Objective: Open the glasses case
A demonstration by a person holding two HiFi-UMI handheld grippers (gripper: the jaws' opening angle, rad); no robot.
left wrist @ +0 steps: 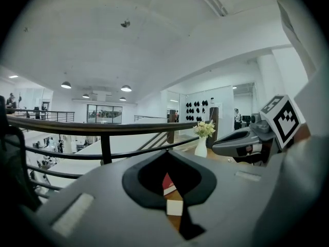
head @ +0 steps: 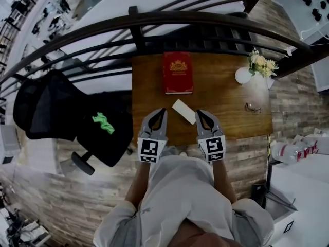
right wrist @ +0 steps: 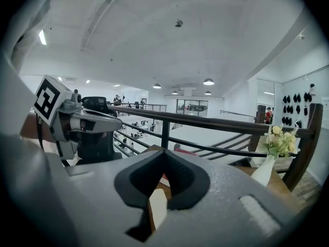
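The jaws of the left gripper (head: 162,112) and of the right gripper (head: 200,113) are held together with nothing between them. The two are kept level with each other on either side of the glasses case (head: 184,111), probably so that it can be met from both ends. The case lies slantwise, seemingly shut and not yet touched, on the wooden table (head: 226,118) just below frame centre. A red book (head: 178,72) and a vase (head: 243,75) are set farther up, clear of the work.

glasses case (head: 184,111) before book (head: 178,72), vase (head: 243,75) right, on table (head: 226,122)
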